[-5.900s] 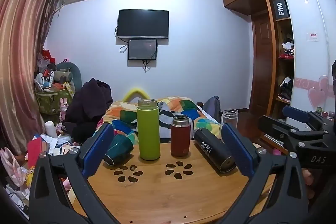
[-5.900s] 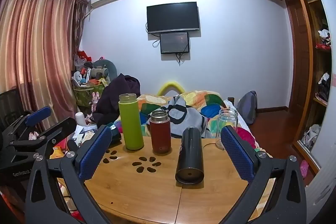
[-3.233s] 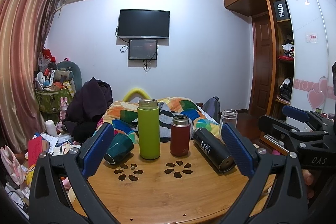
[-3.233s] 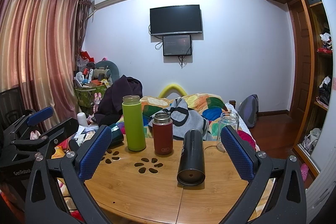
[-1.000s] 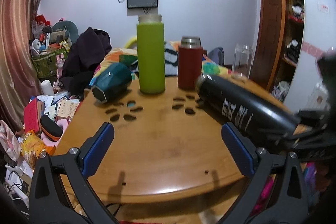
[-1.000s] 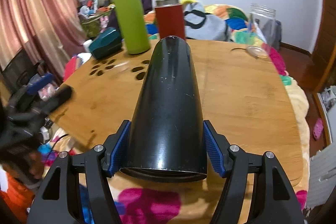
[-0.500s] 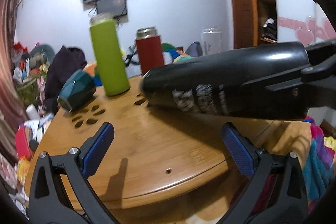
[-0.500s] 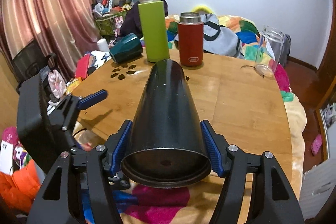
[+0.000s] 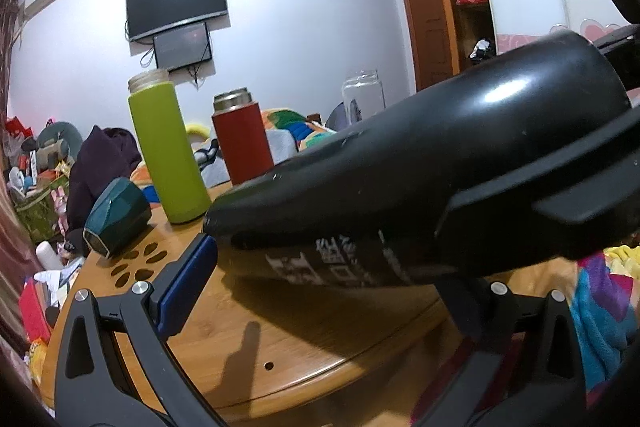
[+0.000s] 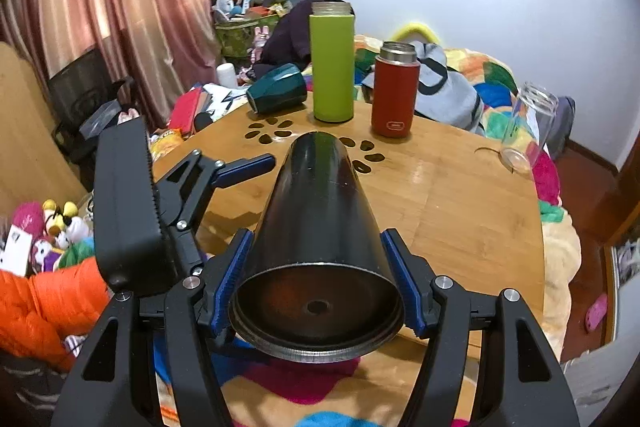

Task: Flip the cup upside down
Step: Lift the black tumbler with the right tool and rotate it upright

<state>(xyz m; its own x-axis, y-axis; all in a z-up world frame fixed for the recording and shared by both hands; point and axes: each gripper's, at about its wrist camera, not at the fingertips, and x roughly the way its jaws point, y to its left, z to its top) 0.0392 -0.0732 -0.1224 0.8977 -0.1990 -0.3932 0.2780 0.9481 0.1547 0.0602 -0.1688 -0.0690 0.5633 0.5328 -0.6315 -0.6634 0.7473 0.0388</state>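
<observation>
The right gripper [image 10: 316,291] clamps the black cup [image 10: 320,227], lifted off the table [image 10: 460,195], open mouth toward its camera. The left gripper [image 9: 320,283] gapes beneath it; white lettering unreadable there. Beyond the fingers: teal cup [image 10: 276,91] lying, green bottle [image 10: 332,63], red flask [image 10: 394,91], glass jar [image 10: 528,127]; "FiiO" left view only

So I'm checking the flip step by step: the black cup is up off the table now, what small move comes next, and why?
Probably close the left gripper on the closed end of the black cup. The right gripper clamps it near the open mouth, held roughly level above the table, and the left fingers already straddle the far end, seemingly open. A second grip would steady the turn.
</observation>
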